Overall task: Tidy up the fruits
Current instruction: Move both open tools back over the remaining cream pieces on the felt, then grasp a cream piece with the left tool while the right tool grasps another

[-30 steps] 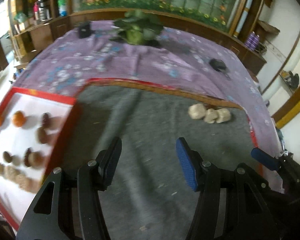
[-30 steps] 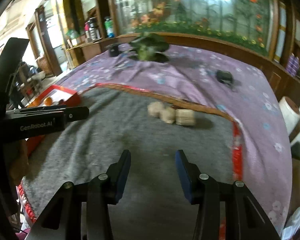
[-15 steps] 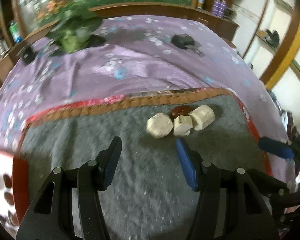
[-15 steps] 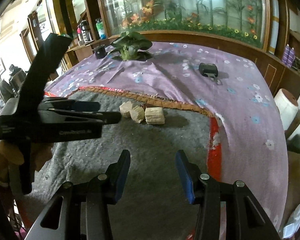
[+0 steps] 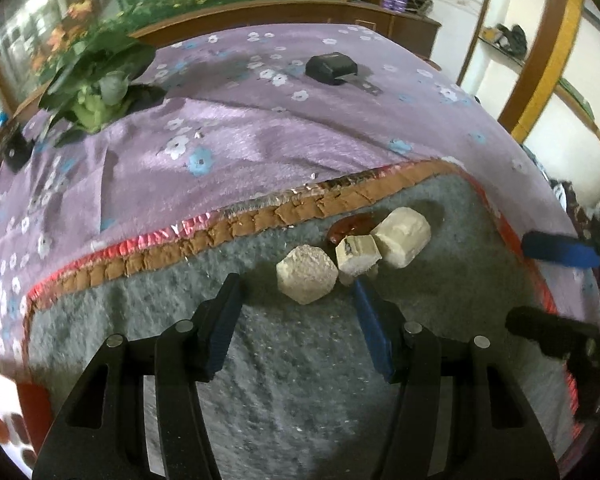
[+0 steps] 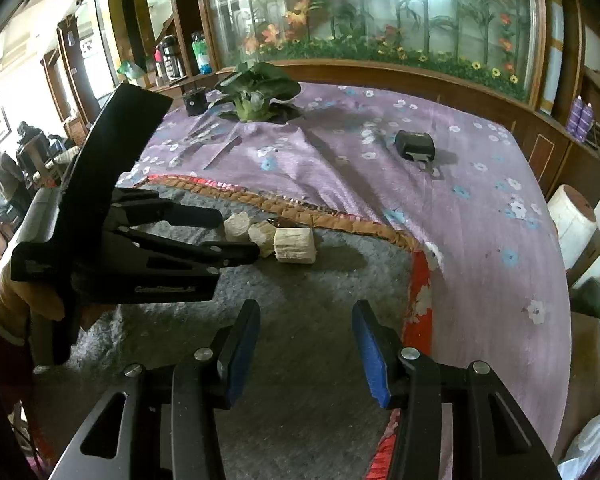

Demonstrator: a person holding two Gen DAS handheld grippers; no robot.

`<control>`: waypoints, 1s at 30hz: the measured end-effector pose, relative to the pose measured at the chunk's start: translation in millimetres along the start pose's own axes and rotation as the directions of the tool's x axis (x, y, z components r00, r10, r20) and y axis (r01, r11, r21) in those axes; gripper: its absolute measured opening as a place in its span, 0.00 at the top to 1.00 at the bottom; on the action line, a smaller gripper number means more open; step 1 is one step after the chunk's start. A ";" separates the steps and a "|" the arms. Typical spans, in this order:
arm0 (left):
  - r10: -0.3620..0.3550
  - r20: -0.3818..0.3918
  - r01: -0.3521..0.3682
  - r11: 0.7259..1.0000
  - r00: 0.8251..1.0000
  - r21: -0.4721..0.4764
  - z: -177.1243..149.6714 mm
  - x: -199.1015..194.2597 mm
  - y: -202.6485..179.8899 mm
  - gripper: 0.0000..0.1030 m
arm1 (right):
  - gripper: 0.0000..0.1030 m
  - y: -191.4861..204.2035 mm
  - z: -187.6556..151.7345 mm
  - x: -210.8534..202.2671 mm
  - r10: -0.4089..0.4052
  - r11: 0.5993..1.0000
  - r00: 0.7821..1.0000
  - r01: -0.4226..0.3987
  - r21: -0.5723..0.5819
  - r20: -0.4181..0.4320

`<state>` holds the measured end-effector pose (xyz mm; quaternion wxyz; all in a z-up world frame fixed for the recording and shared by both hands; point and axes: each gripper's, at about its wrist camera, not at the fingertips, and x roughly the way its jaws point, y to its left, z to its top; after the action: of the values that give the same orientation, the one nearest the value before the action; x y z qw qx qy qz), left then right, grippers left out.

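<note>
Three pale, blocky cream-coloured fruit pieces (image 5: 308,279) sit touching one another in a short row on a grey felt mat (image 5: 300,380), close to its brown-and-red braided edge (image 5: 260,220). In the left wrist view the row runs from the picture's centre toward two o'clock, and a dark red glossy fruit (image 5: 350,226) lies just behind the middle piece, touching it.

The left gripper (image 5: 296,296), black with blue pads, hovers just short of the nearest piece; its jaws stand partly apart with nothing between them, and the right-hand pad tip is just beside the middle piece. In the right wrist view the right gripper (image 6: 305,316) hangs over bare mat at six o'clock, jaws likewise partly apart and empty, with the pieces well apart from it at eleven o'clock.

Beyond the mat spreads a purple flowered cloth (image 5: 228,148). On it a small black box-shaped object (image 5: 331,67) lies at one o'clock and a leafy green plant (image 5: 96,80) at ten o'clock. A red-rimmed white tray (image 5: 32,408) shows at the lower left corner.
</note>
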<state>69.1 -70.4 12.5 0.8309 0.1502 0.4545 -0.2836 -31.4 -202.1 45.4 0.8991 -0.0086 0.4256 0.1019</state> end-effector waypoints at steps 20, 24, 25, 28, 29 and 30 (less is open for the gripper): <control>0.025 0.021 -0.024 0.998 0.999 -0.053 -11.6 -14.5 2.4 0.73 | 0.55 2.2 28.5 24.6 -0.005 1.000 1.000 0.006 -0.021 0.021; 0.057 0.027 -0.054 0.995 0.998 -0.085 -24.3 -26.4 4.0 0.73 | 0.55 -0.6 40.0 31.0 -0.005 1.000 1.000 0.005 -0.008 0.021; 0.051 0.029 -0.048 0.994 0.998 -0.102 -26.7 -29.1 6.1 0.73 | 0.55 3.5 43.6 36.3 0.050 0.999 0.999 -0.050 -0.018 0.014; 0.045 0.030 -0.041 0.991 0.999 -0.127 -32.3 -35.0 7.5 0.73 | 0.55 11.3 44.1 51.6 -0.006 0.998 0.999 0.003 -0.067 -0.037; 0.055 0.035 -0.050 0.991 0.998 -0.120 -33.2 -36.9 6.0 0.73 | 0.55 11.5 43.6 55.8 -0.019 0.996 0.999 0.014 -0.086 -0.050; 0.057 0.037 -0.052 0.992 0.998 -0.116 -33.2 -37.7 5.8 0.73 | 0.55 11.5 43.6 55.8 -0.019 0.996 0.999 0.014 -0.086 -0.050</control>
<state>34.3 -36.4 26.2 0.8546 0.1086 0.4491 -0.2371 34.1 -176.6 31.2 0.8875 -0.0531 0.4437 0.1123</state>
